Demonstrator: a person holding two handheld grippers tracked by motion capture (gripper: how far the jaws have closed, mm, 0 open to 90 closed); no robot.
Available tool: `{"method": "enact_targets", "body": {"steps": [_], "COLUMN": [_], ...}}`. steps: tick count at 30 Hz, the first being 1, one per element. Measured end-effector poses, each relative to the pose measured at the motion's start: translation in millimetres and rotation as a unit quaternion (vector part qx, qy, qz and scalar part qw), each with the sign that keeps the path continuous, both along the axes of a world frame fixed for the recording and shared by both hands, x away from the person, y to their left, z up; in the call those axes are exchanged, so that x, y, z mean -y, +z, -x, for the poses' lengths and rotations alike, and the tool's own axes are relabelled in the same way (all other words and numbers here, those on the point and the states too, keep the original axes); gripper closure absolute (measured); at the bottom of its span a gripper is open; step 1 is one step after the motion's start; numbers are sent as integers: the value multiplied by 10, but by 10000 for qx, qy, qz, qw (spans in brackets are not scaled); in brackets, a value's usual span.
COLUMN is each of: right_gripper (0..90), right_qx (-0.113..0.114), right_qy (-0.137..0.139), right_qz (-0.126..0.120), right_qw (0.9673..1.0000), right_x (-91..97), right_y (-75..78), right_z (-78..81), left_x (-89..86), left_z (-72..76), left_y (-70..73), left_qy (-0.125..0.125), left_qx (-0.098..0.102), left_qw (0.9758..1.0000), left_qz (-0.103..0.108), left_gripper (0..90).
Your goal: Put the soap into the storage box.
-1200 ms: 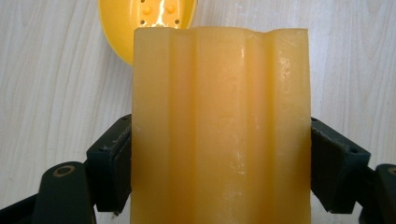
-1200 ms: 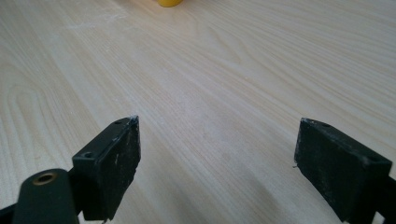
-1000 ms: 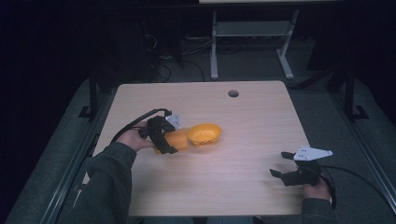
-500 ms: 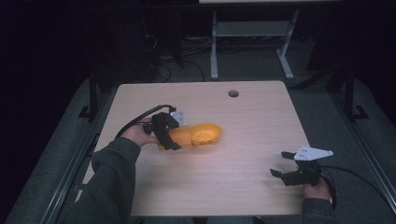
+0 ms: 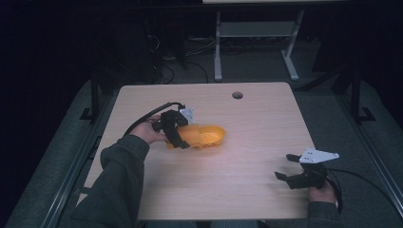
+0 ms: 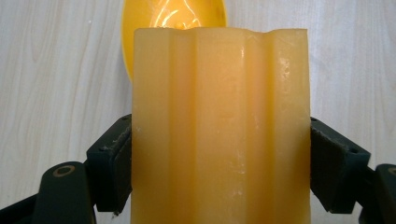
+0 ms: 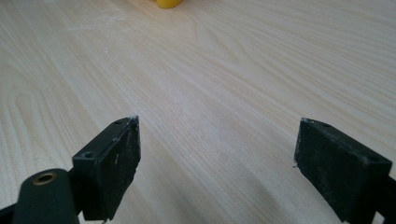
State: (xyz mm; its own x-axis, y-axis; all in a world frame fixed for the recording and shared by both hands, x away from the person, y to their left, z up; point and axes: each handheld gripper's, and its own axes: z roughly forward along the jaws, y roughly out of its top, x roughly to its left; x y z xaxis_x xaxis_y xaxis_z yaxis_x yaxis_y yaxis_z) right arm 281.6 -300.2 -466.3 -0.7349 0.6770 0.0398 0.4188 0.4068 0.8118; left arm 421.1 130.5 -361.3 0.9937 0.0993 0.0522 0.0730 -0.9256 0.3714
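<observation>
An orange-yellow scoop-like object (image 5: 207,135) lies on the wooden table (image 5: 237,194), left of centre. My left gripper (image 5: 183,137) is shut on its left end. In the left gripper view the jaws press both sides of its pale ribbed handle (image 6: 219,121), and the glossy yellow bowl (image 6: 173,18) shows beyond it. My right gripper (image 5: 284,166) is near the table's front right corner, held by a hand. In the right gripper view, the right gripper (image 7: 217,158) is open over bare wood, with a bit of the yellow object (image 7: 169,3) at the top edge.
A round cable hole (image 5: 237,95) sits near the table's far edge. Behind the table a white desk frame (image 5: 217,52) stands on the dark floor with cables (image 5: 166,71) around it. A black cable (image 5: 147,116) trails from the left gripper.
The left hand has turned the yellow object in its grip, so it now looks longer and flatter. The right gripper has stayed in place.
</observation>
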Motion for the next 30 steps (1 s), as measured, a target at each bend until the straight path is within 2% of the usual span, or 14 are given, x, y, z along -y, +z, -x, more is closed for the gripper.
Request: {"method": "enact_targets", "body": {"steps": [4,7,24,28,30], "right_gripper": [138,138,138,138,138], "right_qx": [-9,-37,25,28,39], "right_qy": [1,-9,-23,-21,-18], "right_qz": [-8,-24,-63,-65,-70], "right_qw": [10000,10000,10000,10000,10000], "right_x": [0,-2,27,31,36], "right_y": [-1,-4,2,2,1], "right_z": [1,2,-3,-2,-3], "left_x": [41,82,260,303,329], "left_z": [-35,-57,-204,-235,-251], "left_y": [5,12,2,-16,-30], "left_qy": [-23,-79,-143,-171,-191], "left_qx": [-33,24,-18,-32,-29], "left_qw": [10000,10000,9998,9998,9997], "left_qz": [48,-14,-129,-71,-134], "left_gripper": [211,211,211,211,211]}}
